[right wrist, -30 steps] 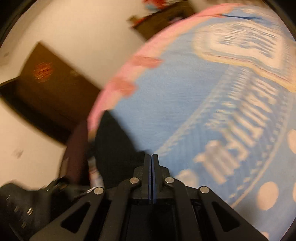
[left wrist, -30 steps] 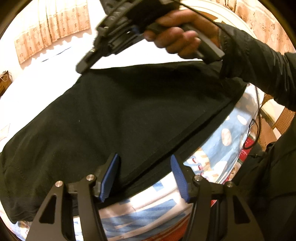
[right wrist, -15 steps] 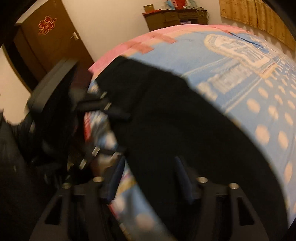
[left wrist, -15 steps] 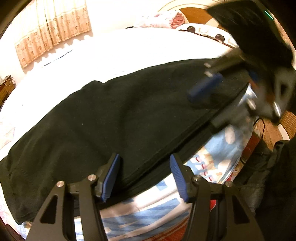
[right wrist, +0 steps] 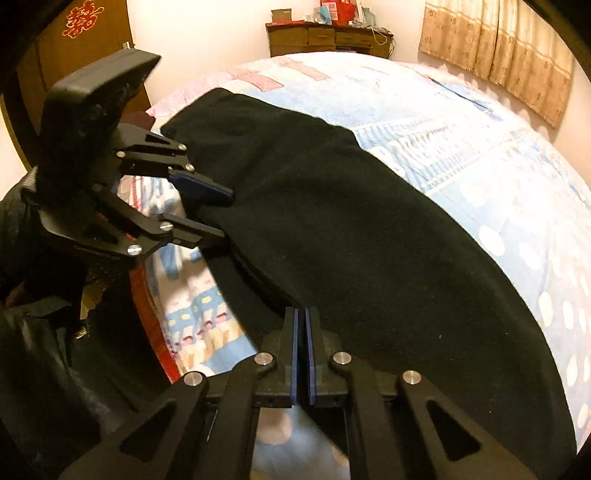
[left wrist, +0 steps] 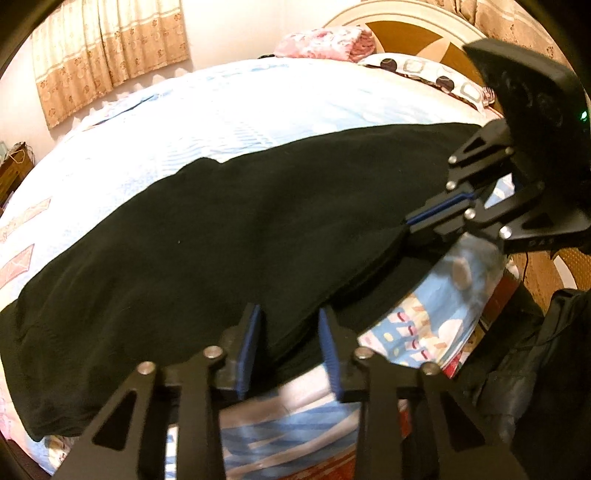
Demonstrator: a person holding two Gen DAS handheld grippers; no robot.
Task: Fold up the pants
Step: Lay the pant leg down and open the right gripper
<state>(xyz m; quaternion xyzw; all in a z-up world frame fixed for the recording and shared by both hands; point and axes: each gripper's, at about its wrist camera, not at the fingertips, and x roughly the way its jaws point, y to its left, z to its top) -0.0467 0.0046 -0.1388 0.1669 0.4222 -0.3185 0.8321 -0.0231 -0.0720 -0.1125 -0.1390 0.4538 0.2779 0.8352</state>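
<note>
In the left wrist view, the black pants [left wrist: 229, 236] lay stretched along the near edge of the bed [left wrist: 240, 107], already doubled lengthwise as it seemed, because a second layer showed under the near hem. The left gripper [left wrist: 290, 343] was low at this near edge with its jaws spread, and the edge of the cloth sat between the two blue pads but was not yet pinched. Further to the right, the right gripper [left wrist: 437, 210] was at the same edge, its jaws pressed together on the cloth. A pink pillow [left wrist: 325, 44] and the headboard [left wrist: 413, 33] were behind, and a curtain [left wrist: 107, 55] hung at the left.

In the right wrist view, the pants [right wrist: 351, 221] ran away from the camera over the blue patterned cover. The right gripper [right wrist: 302, 350] had its jaws almost fully closed; the near hem of the pants went in between the pads, so I judge it was pinching the cloth. The left gripper [right wrist: 210, 214] stood further along the same edge, with its jaws apart around the hem. A wooden cabinet [right wrist: 328, 37] stood by the far wall.

The step in hand appeared to be taking hold of the near edge for the next fold. The next move would call for the left jaws to close on both layers, and then both grippers to lift together, so that the cloth does not slip or wrinkle.
</note>
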